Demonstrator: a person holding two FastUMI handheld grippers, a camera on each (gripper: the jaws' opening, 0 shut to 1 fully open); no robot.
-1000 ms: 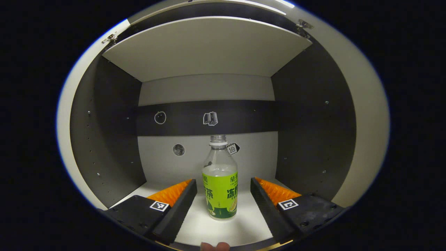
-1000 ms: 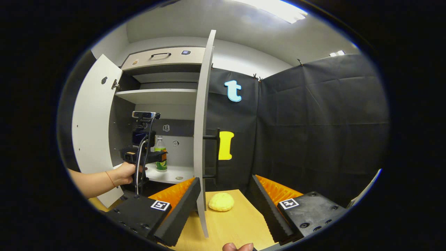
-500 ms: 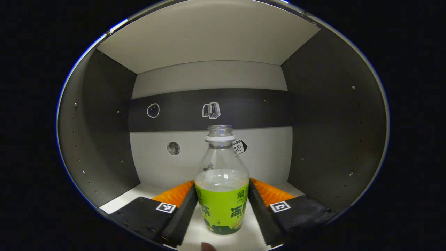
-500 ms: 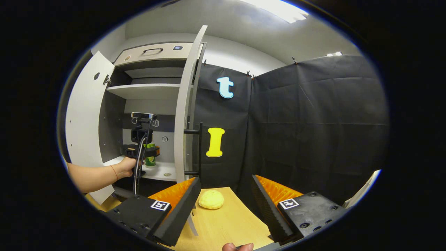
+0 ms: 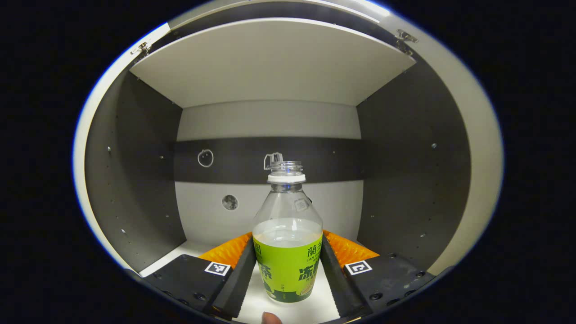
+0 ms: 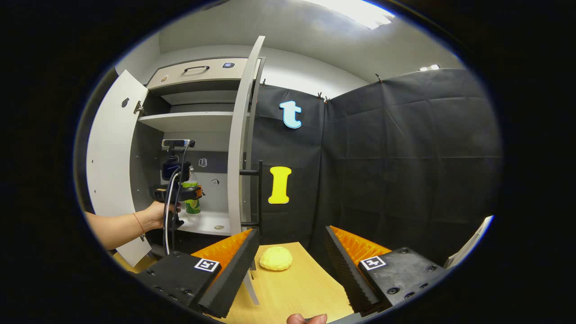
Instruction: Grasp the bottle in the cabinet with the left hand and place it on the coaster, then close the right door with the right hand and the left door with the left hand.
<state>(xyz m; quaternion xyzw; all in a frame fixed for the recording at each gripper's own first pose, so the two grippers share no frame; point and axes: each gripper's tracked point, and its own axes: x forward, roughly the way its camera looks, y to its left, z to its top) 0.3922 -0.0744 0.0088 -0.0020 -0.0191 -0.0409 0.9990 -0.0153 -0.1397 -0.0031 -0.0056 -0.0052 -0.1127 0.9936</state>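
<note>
A clear, capless bottle (image 5: 288, 265) with a green label stands upright between my left gripper's (image 5: 288, 238) fingers, which press on both sides of the label inside the cabinet's lower compartment. In the right gripper view the same bottle (image 6: 193, 203) sits in the left gripper (image 6: 182, 194), held by a hand just above the cabinet's lower shelf (image 6: 211, 223). My right gripper (image 6: 291, 252) hangs open over the wooden table (image 6: 292, 288), with a round yellow coaster (image 6: 276, 258) lying just ahead of it. Both doors are open: the right door (image 6: 240, 148) is edge-on, the left door (image 6: 108, 166) swung wide.
A shelf (image 5: 270, 63) roofs the compartment, with dark side walls (image 5: 135, 180) to either side. A black handle (image 6: 258, 193) sticks out from the right door. Black cloth (image 6: 405, 157) closes off the right and back of the booth.
My left gripper moved in around the bottle and shut on it, then drew back a little with the bottle in it. The right gripper shifted slightly and stayed open.
</note>
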